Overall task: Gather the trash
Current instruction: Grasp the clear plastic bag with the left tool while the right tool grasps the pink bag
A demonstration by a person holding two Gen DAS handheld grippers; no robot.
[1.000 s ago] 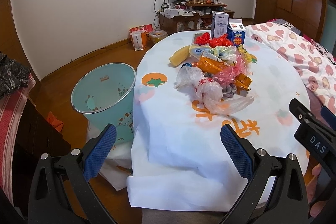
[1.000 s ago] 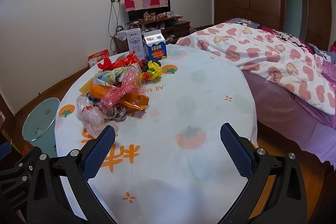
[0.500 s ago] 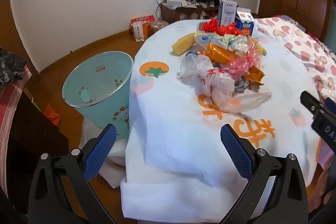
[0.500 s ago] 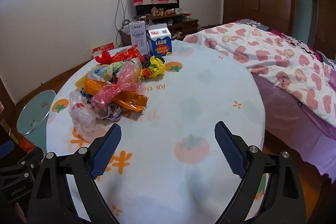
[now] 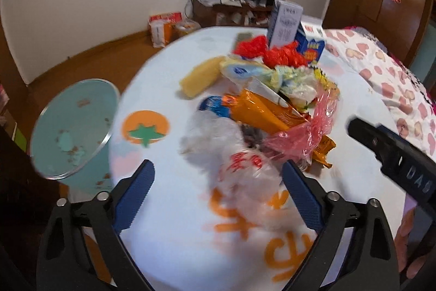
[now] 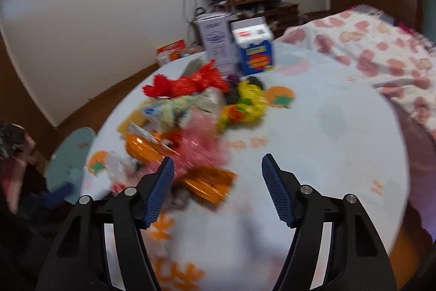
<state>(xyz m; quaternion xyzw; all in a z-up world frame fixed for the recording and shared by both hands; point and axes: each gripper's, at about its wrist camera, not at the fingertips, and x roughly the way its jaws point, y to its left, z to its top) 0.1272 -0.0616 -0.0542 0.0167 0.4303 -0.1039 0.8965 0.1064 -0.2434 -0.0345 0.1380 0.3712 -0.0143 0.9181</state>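
Step, by my reading: reach toward heap of crumpled plastic bags and wrappers on round white tablecloth; left gripper closing, clear crumpled bag between jaws, not yet pinched; right gripper closing, empty, beside orange foil wrapper; next: pinch, carry to pale blue bin beside table.

A round table under a white printed cloth bears a trash heap and two cartons
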